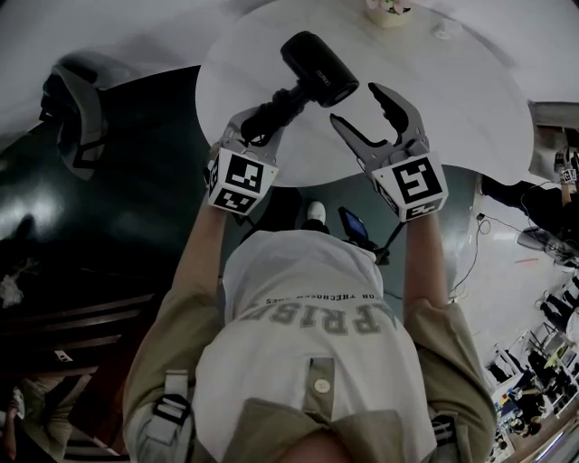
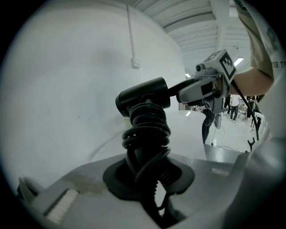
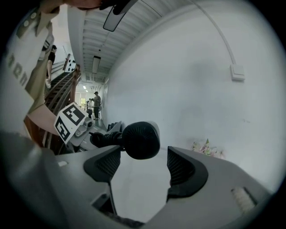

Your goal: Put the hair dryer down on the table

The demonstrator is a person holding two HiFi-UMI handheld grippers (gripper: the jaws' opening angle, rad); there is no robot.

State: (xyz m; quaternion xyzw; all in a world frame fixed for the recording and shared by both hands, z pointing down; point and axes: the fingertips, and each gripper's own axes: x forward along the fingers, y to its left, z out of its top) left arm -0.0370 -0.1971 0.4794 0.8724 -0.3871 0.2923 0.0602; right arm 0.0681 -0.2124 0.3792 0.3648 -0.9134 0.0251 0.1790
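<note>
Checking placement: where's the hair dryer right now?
Head view, left of centre: dryer over the white table, cord-wrapped handle clamped in the left tongs, open right tongs just beside its head.

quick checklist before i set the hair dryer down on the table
1. Grip: left gripper shut on the cord-wrapped handle of the hair dryer: ok.
2. Other hand: right gripper open, not touching the hair dryer: ok.
3. Landing spot: bare table beneath the hair dryer: ok.
4. Clutter: flower pot sits at the far edge, out of the way: ok.
5. Height left above the tabletop: cannot tell.
</note>
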